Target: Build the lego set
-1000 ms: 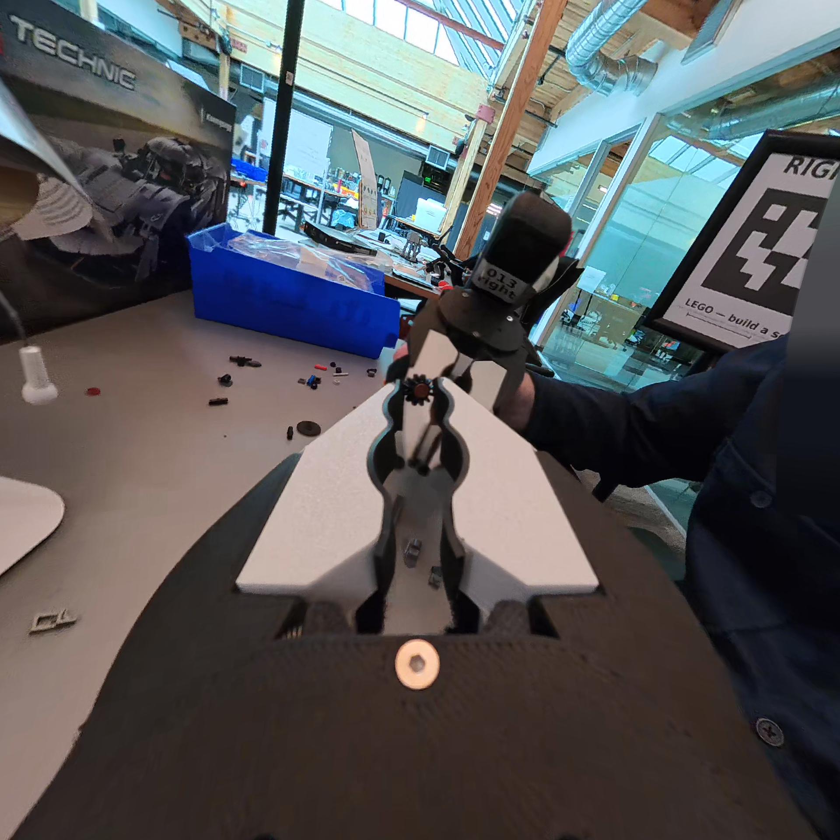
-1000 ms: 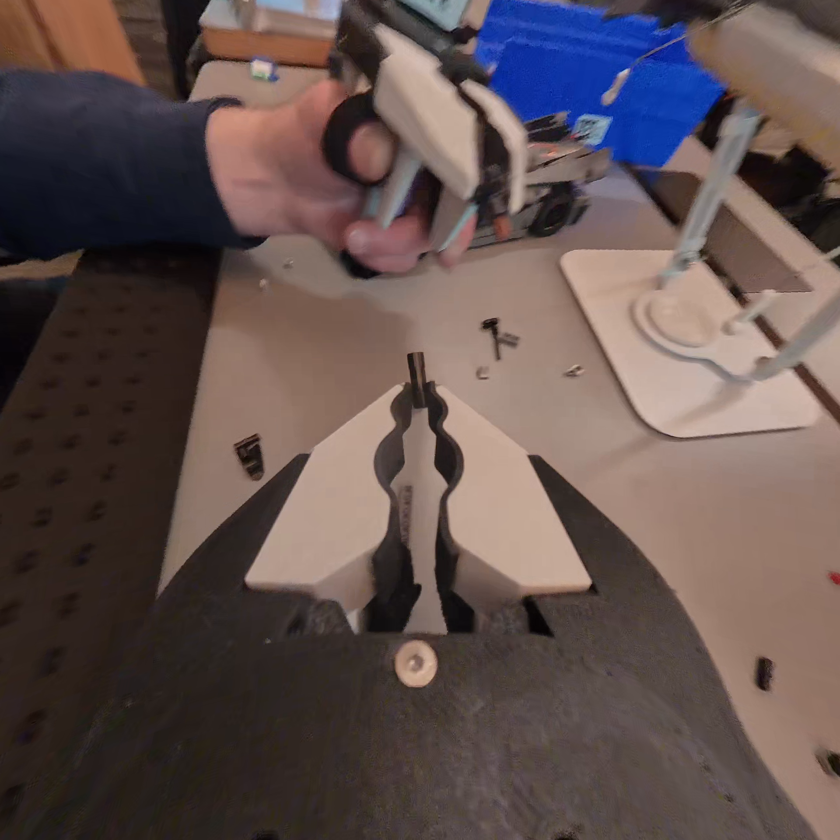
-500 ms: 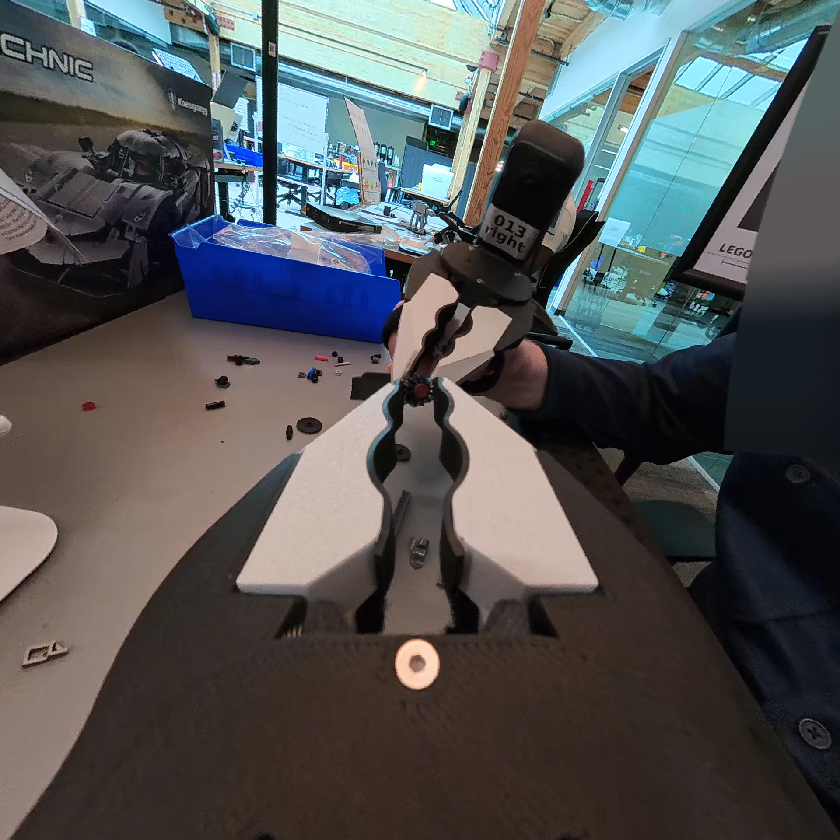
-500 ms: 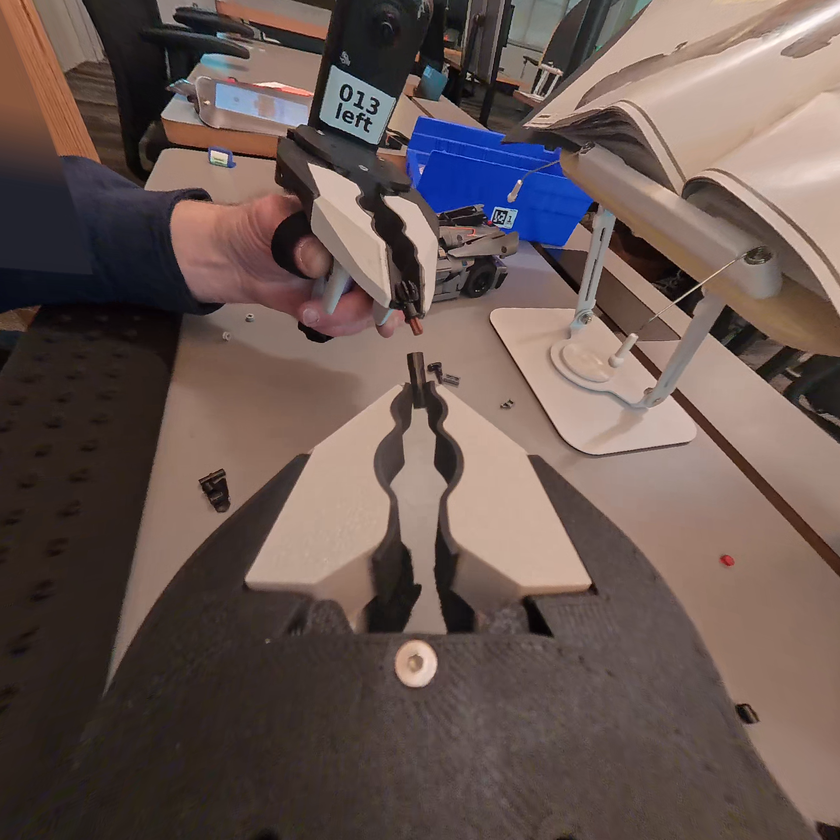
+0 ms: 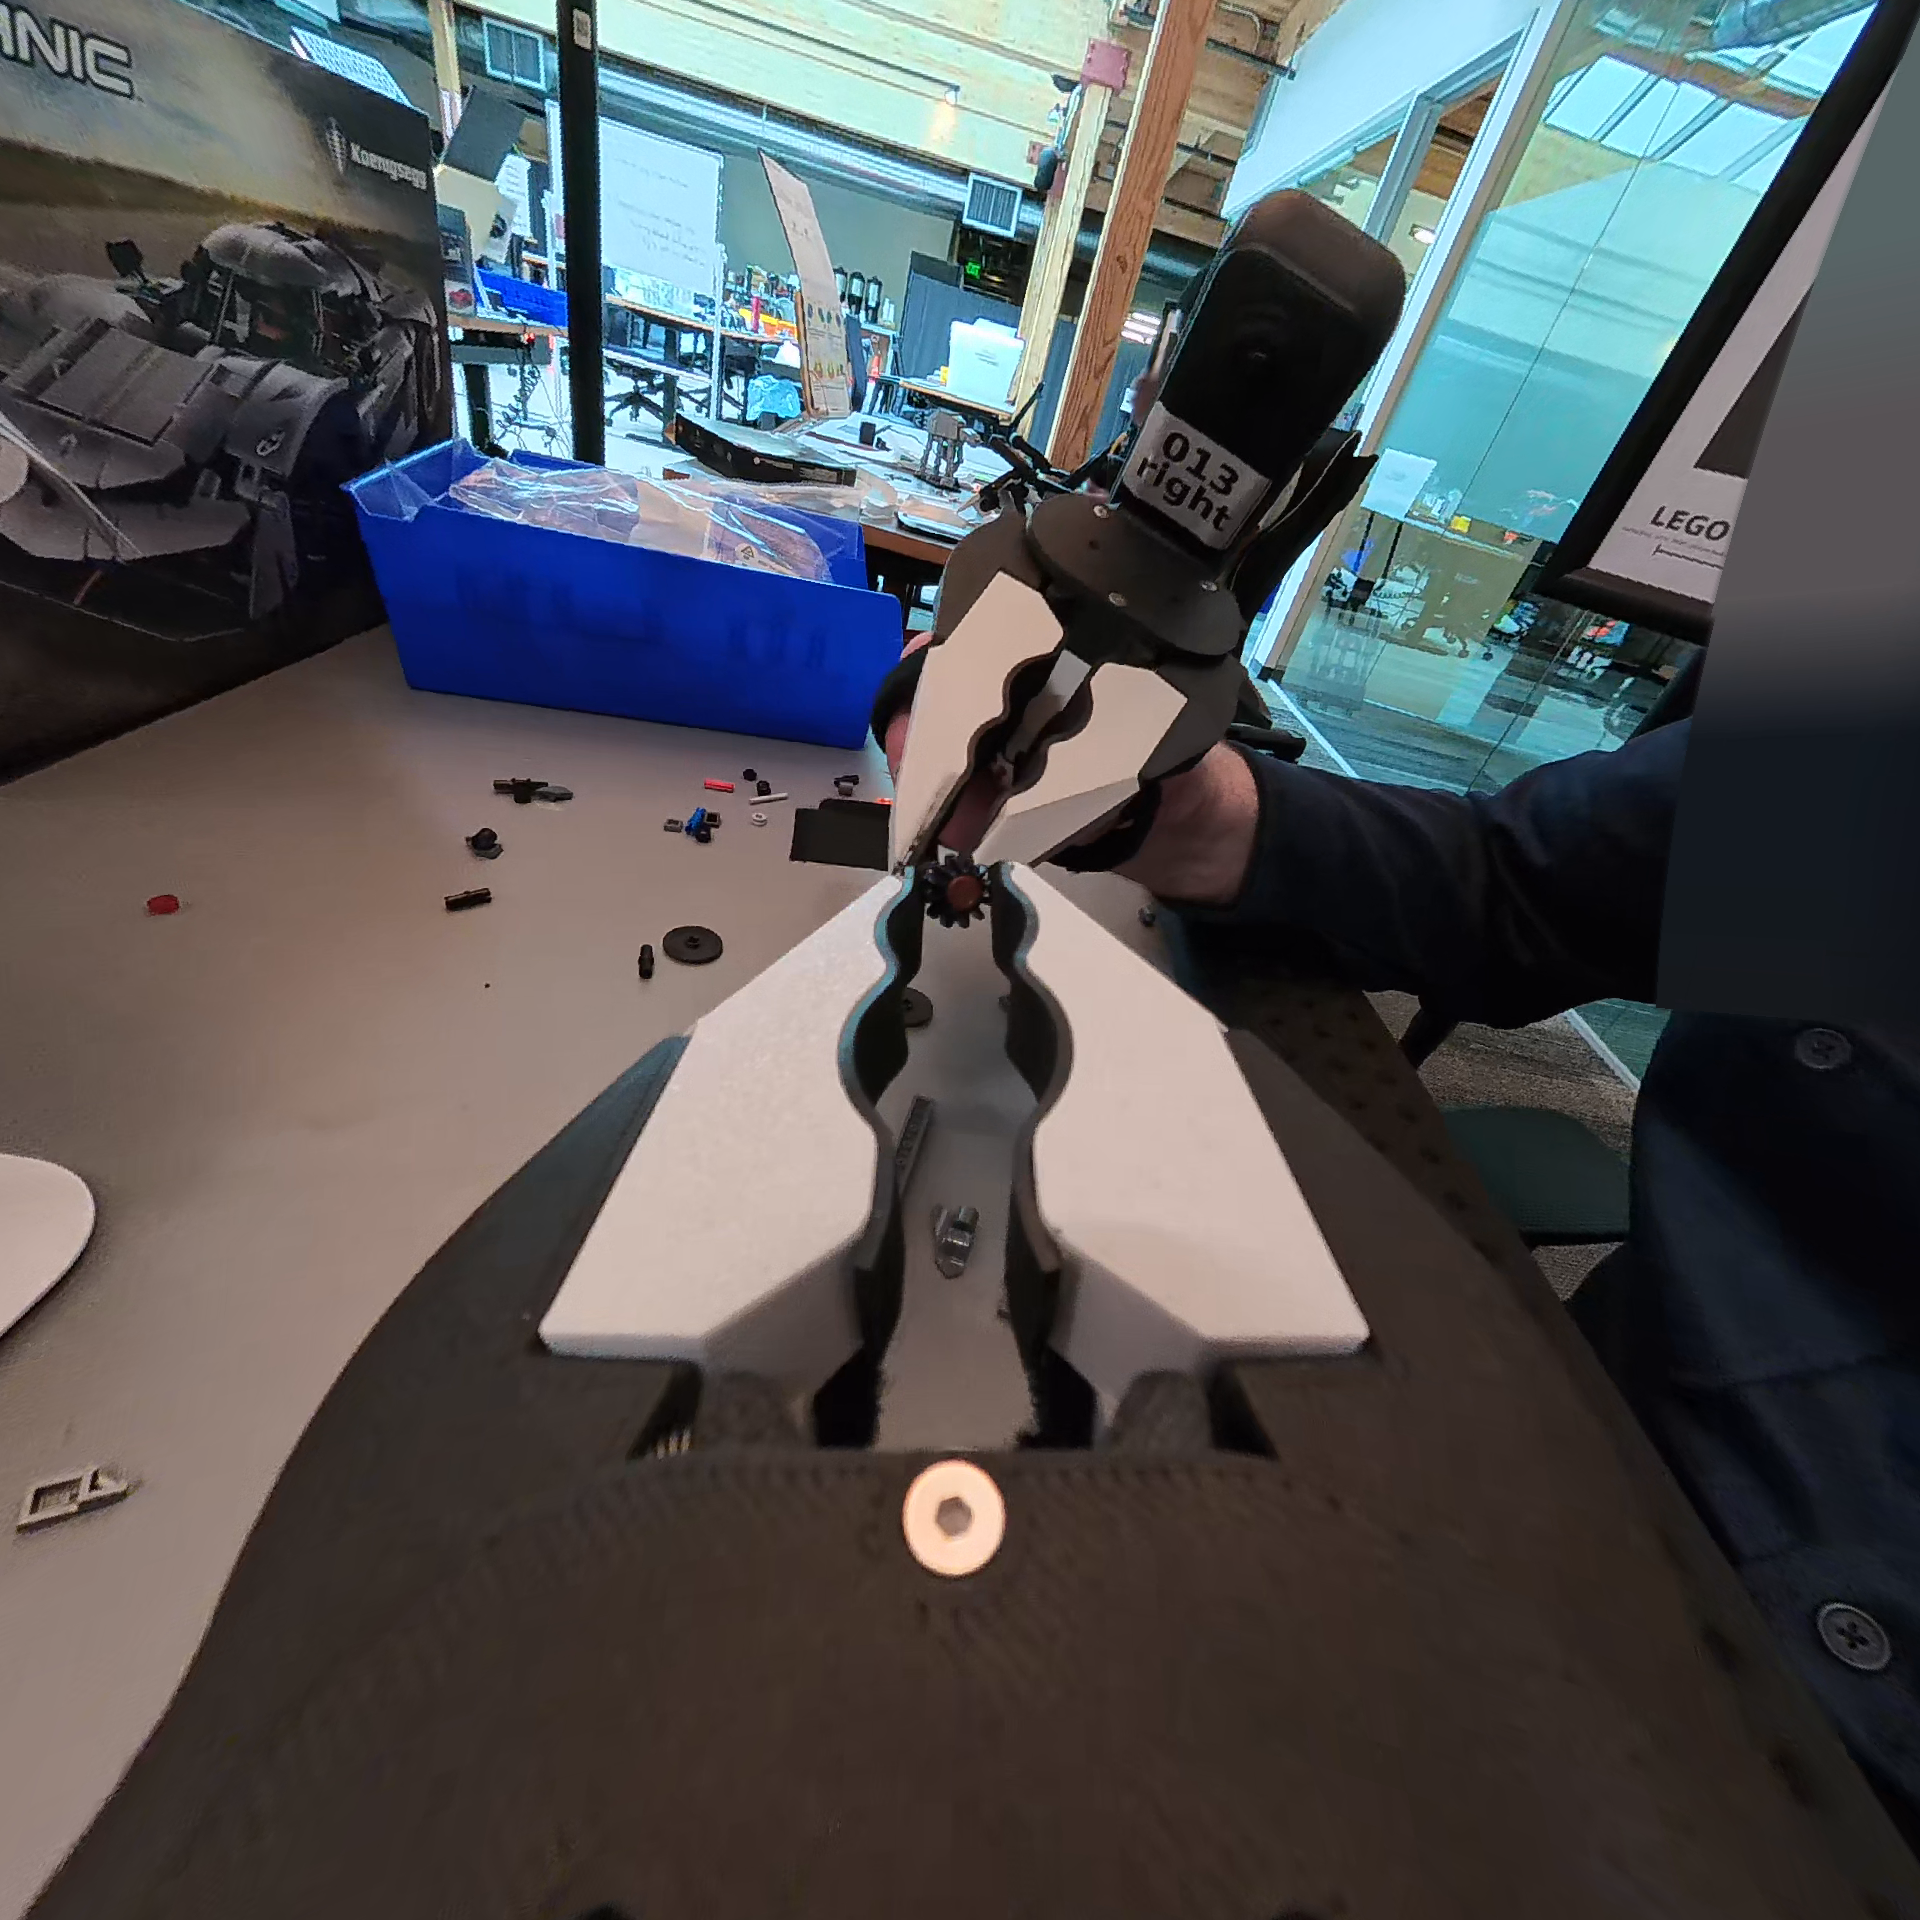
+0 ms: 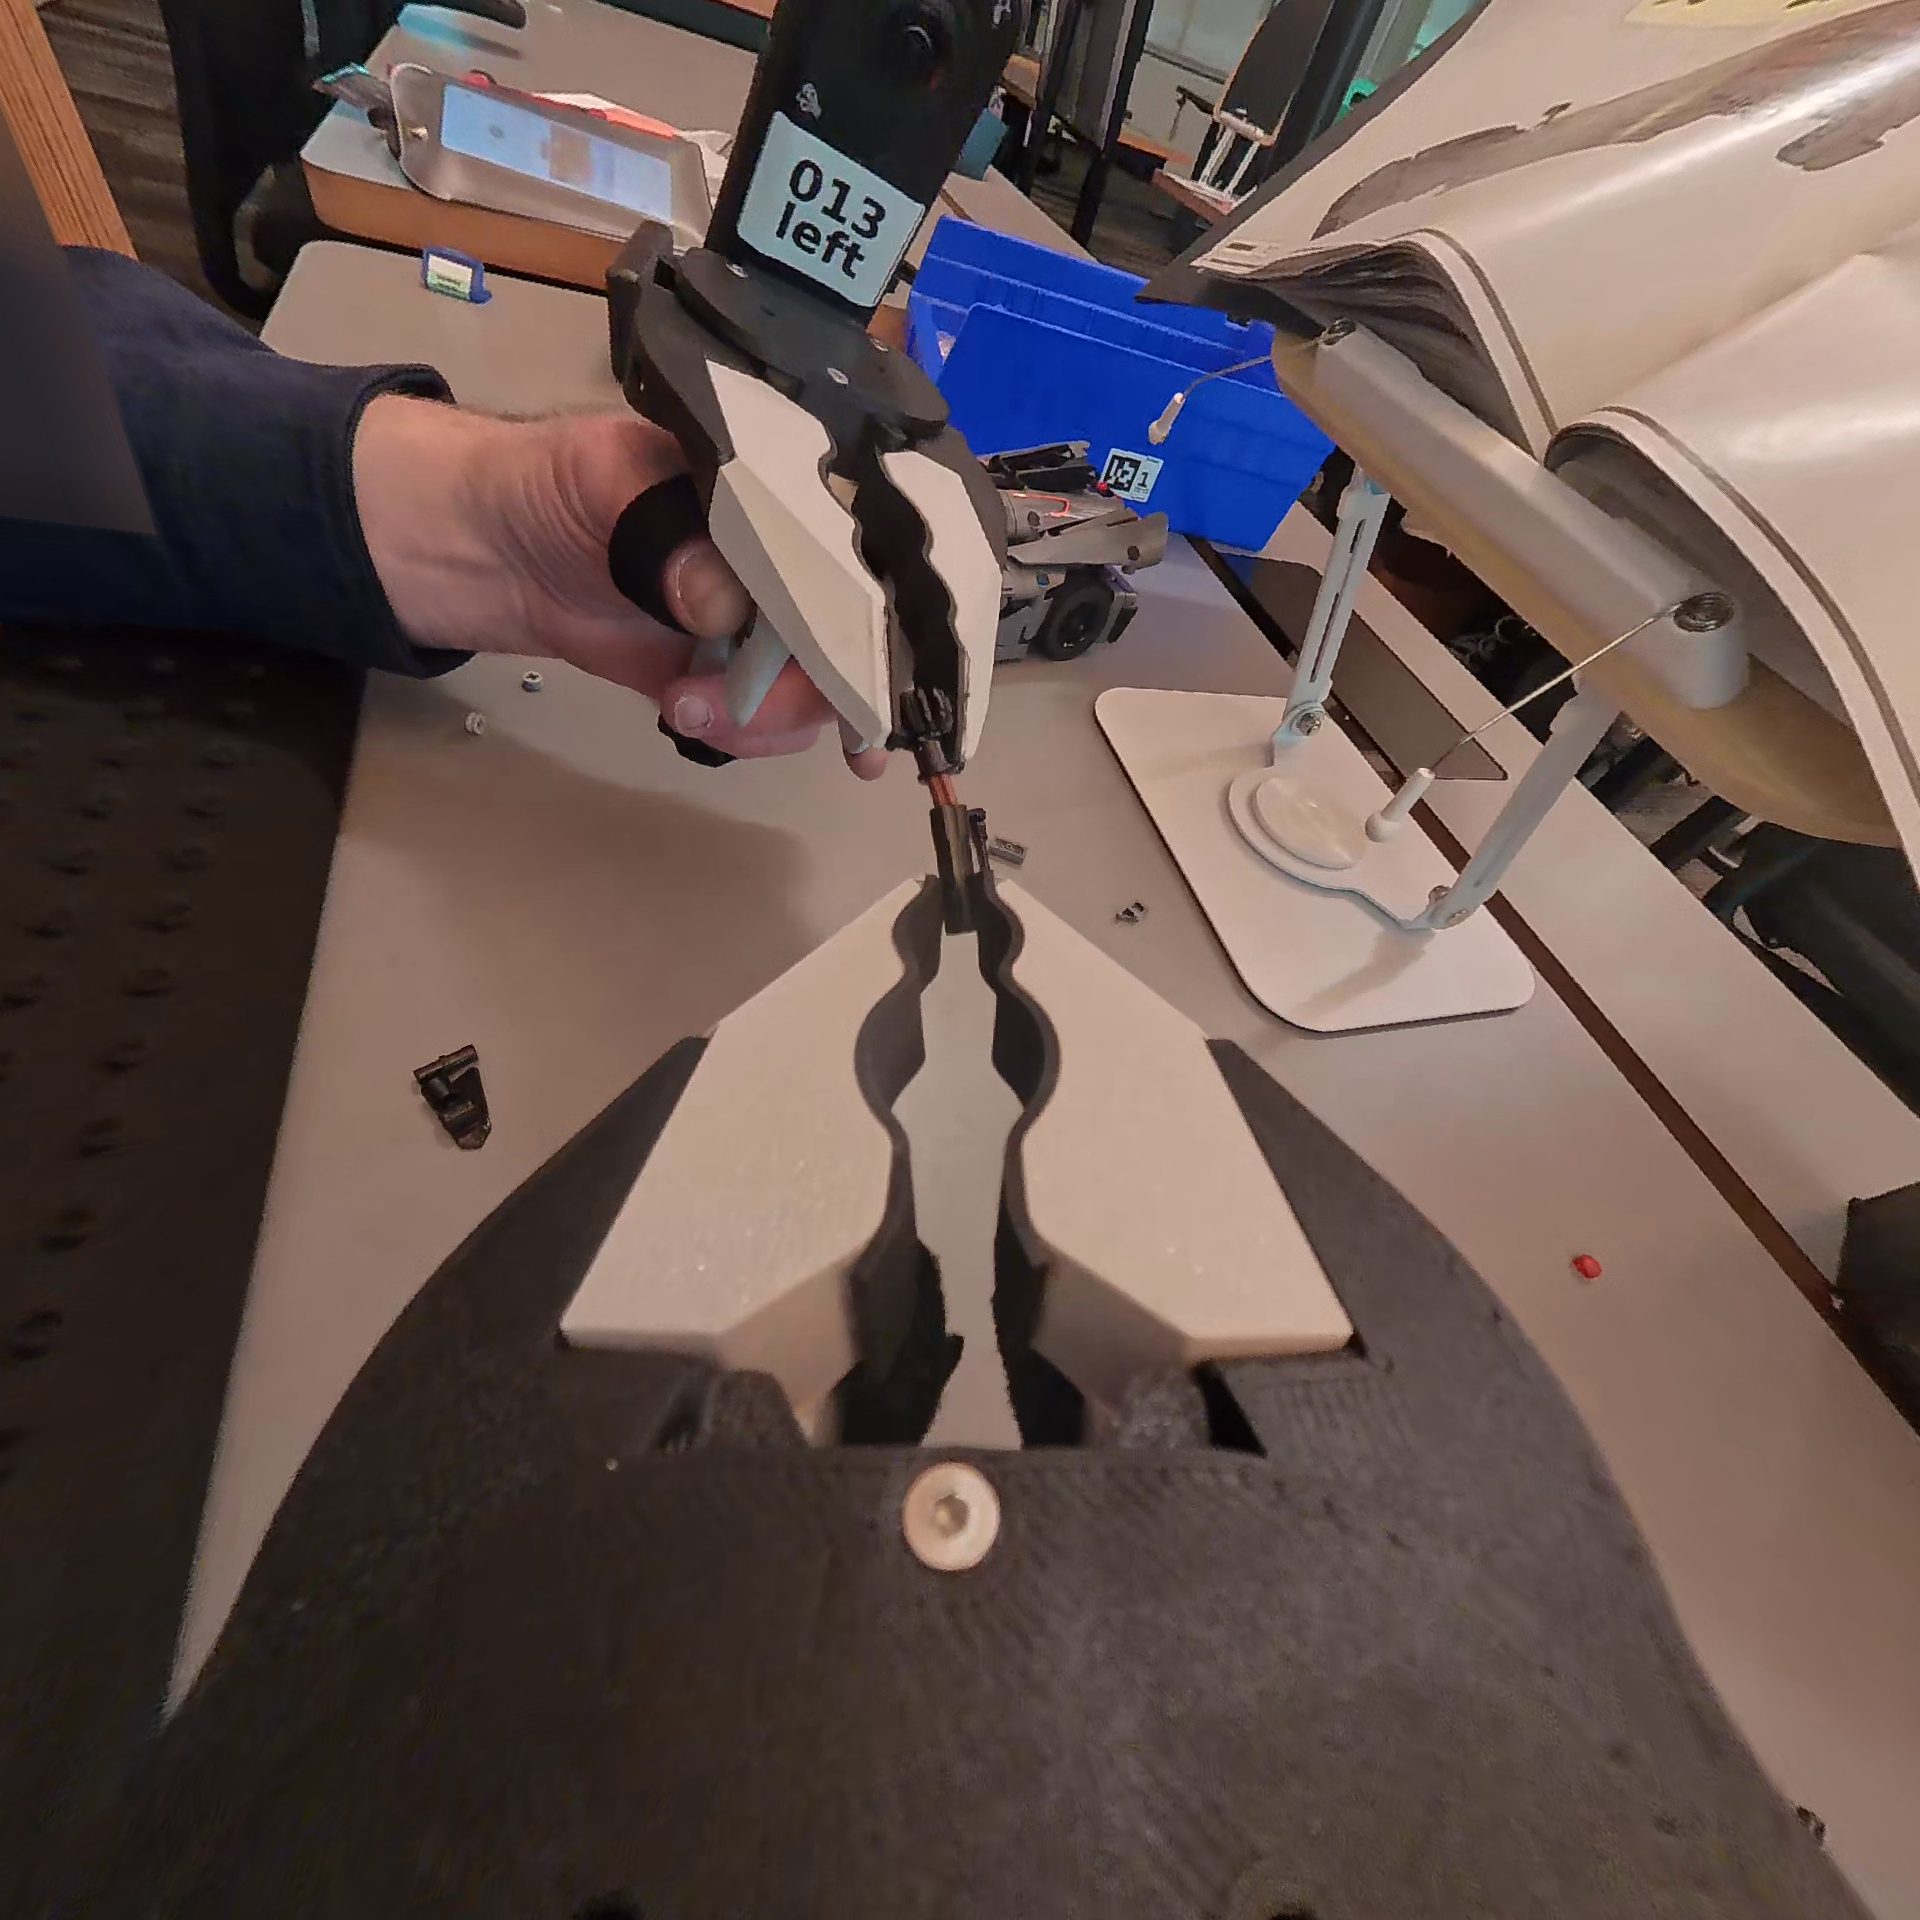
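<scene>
My left gripper (image 5: 955, 881) is shut on a small black gear (image 5: 951, 900) with a red-brown axle through it. In the right wrist view the left gripper (image 6: 928, 729) points down, with the gear (image 6: 928, 711) at its tips and the axle (image 6: 938, 784) sticking out below. My right gripper (image 6: 961, 888) is shut on a short black connector piece (image 6: 958, 847). The axle's lower end touches the top of that piece. In the left wrist view the right gripper (image 5: 951, 847) hangs tip to tip over the gear. Both are held above the grey table (image 5: 260, 1039).
A blue bin (image 5: 623, 623) and the set's box (image 5: 187, 416) stand at the back, with loose small parts (image 5: 691, 943) before them. A part-built car model (image 6: 1070, 561), a booklet stand (image 6: 1320, 831) and a loose black piece (image 6: 452, 1091) lie on the table. A black perforated mat (image 6: 125, 935) is at the left. The grippers are tip to tip, or close to it.
The two grippers have come together. The left gripper's axle was apart from the black piece in the right gripper and now touches its top. Both stayed shut.
</scene>
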A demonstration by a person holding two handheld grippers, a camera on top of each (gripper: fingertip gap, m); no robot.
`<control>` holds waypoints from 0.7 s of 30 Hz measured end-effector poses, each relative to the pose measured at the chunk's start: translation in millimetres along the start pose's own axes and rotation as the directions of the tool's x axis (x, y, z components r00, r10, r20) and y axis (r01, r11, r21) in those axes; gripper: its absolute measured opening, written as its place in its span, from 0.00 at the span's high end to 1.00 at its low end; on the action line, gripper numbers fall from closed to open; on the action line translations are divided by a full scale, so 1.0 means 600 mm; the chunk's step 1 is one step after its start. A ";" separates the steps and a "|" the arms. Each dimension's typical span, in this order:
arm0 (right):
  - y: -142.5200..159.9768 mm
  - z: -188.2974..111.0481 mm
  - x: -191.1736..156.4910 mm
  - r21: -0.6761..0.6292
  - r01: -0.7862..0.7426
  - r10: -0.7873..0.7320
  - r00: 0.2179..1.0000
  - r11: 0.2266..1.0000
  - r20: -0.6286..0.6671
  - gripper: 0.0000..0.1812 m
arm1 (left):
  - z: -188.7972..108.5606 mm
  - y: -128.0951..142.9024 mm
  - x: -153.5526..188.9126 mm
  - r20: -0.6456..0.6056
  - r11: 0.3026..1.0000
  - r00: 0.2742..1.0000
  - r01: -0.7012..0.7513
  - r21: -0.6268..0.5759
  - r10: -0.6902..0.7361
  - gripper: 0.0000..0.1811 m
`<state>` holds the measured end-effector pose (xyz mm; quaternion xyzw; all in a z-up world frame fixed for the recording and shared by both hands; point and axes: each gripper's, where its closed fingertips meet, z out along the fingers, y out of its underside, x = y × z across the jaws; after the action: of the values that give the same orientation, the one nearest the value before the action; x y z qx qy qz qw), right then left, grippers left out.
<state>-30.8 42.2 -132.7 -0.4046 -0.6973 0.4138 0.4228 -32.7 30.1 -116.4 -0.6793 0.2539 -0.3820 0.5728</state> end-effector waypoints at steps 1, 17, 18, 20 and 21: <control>0.000 0.000 0.000 -0.001 0.004 -0.004 1.000 1.000 0.001 0.98 | 0.000 0.001 0.000 -0.001 1.000 1.000 0.001 -0.002 -0.001 0.94; 0.014 0.001 -0.009 -0.116 0.158 -0.161 0.987 0.981 -0.018 0.98 | 0.002 0.020 0.003 -0.010 0.996 1.000 -0.005 -0.089 0.004 0.94; 0.015 0.001 -0.010 -0.130 0.171 -0.176 0.984 0.977 -0.021 0.98 | 0.002 0.023 0.001 0.000 0.994 1.000 -0.014 -0.108 0.014 0.94; 0.020 0.003 -0.011 -0.158 0.199 -0.205 0.979 0.967 -0.022 0.98 | 0.002 0.030 0.000 0.010 0.990 0.999 -0.031 -0.140 0.033 0.94; 0.022 0.004 -0.013 -0.170 0.207 -0.214 0.977 0.963 -0.020 0.98 | 0.002 0.032 0.000 0.010 0.988 0.999 -0.031 -0.149 0.033 0.94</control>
<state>-27.7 39.2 -147.4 -0.3700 -0.7603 0.2991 0.4422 -29.8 27.0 -135.3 -0.7185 0.2891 -0.3484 0.5280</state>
